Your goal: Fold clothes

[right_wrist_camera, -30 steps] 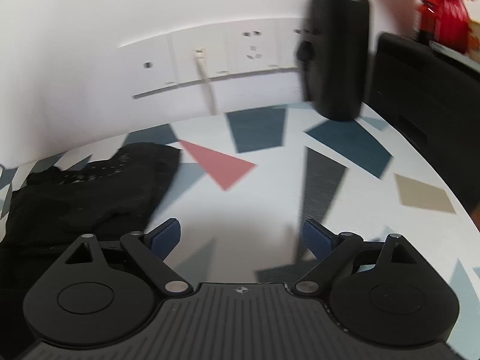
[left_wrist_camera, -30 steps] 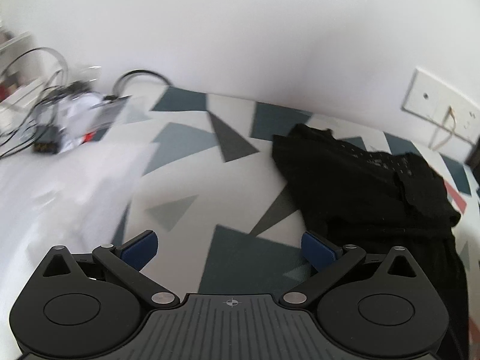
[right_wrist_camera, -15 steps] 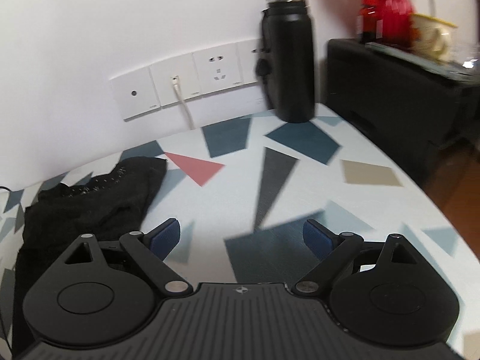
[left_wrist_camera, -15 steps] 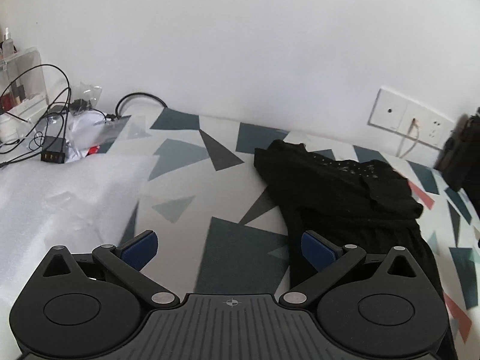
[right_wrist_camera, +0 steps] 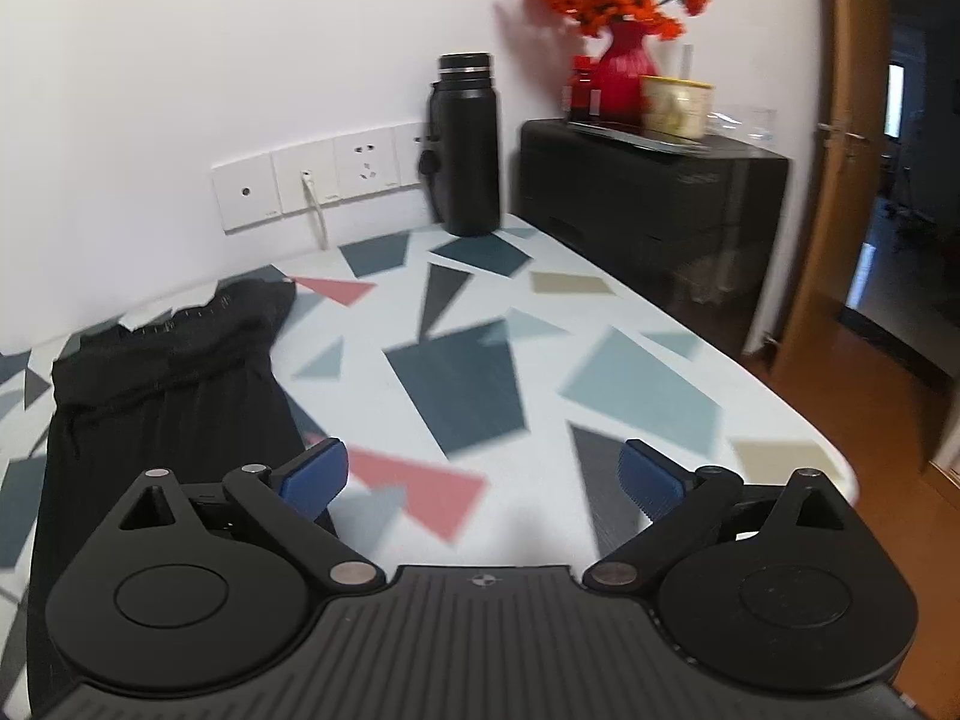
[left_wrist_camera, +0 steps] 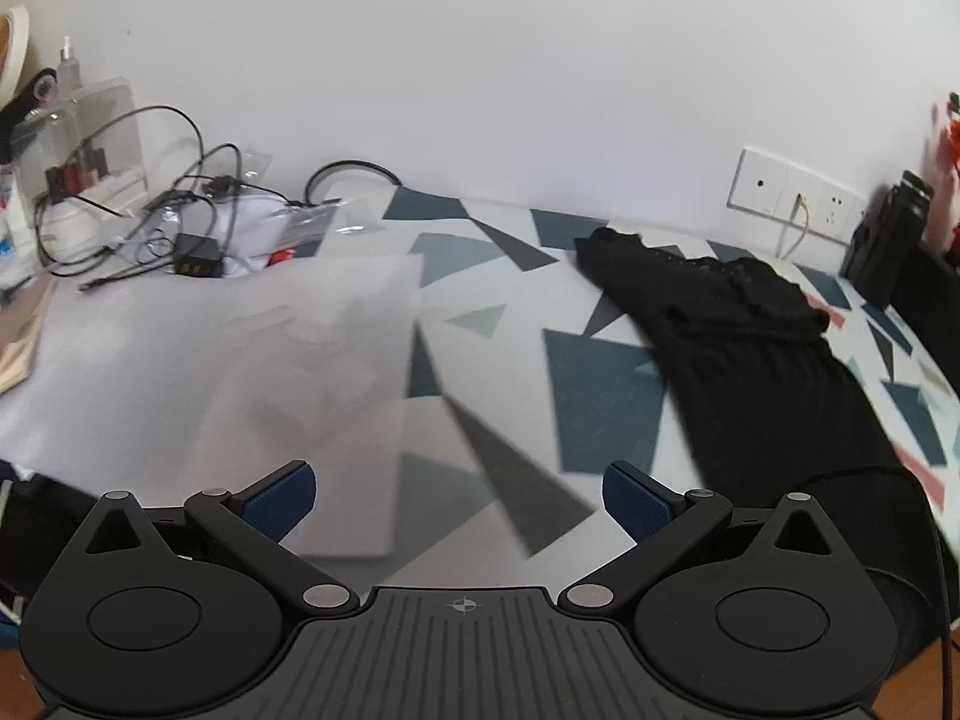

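Biggest worry here is a sloppy grab. The left gripper [left_wrist_camera: 459, 495] is spread wide with nothing between its pads, over bare tablecloth, and the black garment [left_wrist_camera: 744, 348] lies off to its right, stretched from near the wall down toward the near edge of the table [left_wrist_camera: 480, 276]. If it comes in from this angle it could pinch only the top layer, or bunch the fabric, and the fold ends up crooked. Dark cloth with soft edges also makes the hem hard to pick out, so a miss seems likely to me.

Going left to right: a tangle of cables [left_wrist_camera: 180, 228] and a small charger [left_wrist_camera: 198, 255] sit at the far left by the wall, then a white sheet [left_wrist_camera: 240, 348] covers that side of the table. Swinging wide that way could snag a cable or drag the sheet.

The right gripper [right_wrist_camera: 483, 483] is opening, already wide, nothing between its pads, and the garment is on its left. Past it a black bottle [right_wrist_camera: 465, 147] stands by the wall sockets [right_wrist_camera: 318, 183], well apart from the cloth, then a dark cabinet [right_wrist_camera: 648, 198] with a red vase of flowers [right_wrist_camera: 624, 75]. A big sweep to the right could knock the bottle; otherwise that side is open.
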The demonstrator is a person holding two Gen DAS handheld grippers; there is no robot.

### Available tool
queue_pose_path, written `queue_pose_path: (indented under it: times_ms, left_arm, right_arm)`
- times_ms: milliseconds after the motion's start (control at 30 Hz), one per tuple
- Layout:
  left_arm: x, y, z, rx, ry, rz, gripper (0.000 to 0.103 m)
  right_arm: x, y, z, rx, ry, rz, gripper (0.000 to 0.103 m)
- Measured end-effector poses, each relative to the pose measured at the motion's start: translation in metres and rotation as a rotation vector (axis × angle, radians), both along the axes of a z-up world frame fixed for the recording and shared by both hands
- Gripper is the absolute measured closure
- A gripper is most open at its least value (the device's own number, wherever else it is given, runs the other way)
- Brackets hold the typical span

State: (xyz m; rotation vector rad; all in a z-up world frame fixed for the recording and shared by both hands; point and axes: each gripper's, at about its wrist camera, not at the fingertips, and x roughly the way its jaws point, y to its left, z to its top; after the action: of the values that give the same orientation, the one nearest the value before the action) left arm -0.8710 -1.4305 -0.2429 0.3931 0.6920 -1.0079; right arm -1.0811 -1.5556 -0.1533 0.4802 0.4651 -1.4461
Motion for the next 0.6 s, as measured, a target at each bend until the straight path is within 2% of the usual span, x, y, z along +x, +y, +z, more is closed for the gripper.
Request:
queue_pose_path:
  times_ms: [100, 233, 367, 500, 600]
  left_arm:
    - [0.004, 0.017, 0.005, -0.005, -0.030, -0.012, 0.001]
    - [-0.005, 0.018, 0.006, 0.014, -0.032, -0.056, 0.001]
    - [-0.035, 0.008, -0.006, 0.014, -0.005, -0.198, 0.001]
    - [-0.075, -0.009, -0.028, 0.081, 0.016, -0.349, 0.001]
    - [-0.099, -0.017, -0.040, 0.112, -0.006, -0.405, 0.001]
  right_arm:
    - [-0.015, 0.027, 0.003, -0.010, 0.020, -0.051, 0.003]
    - [-0.037, 0.046, 0.008, -0.027, 0.038, -0.123, 0.003]
    - [-0.052, 0.056, 0.010, -0.039, 0.051, -0.173, 0.001]
    - [-0.044, 0.058, -0.004, -0.015, 0.162, -0.153, 0.001]
    - [-0.032, 0.059, -0.014, -0.032, 0.278, -0.124, 0.001]
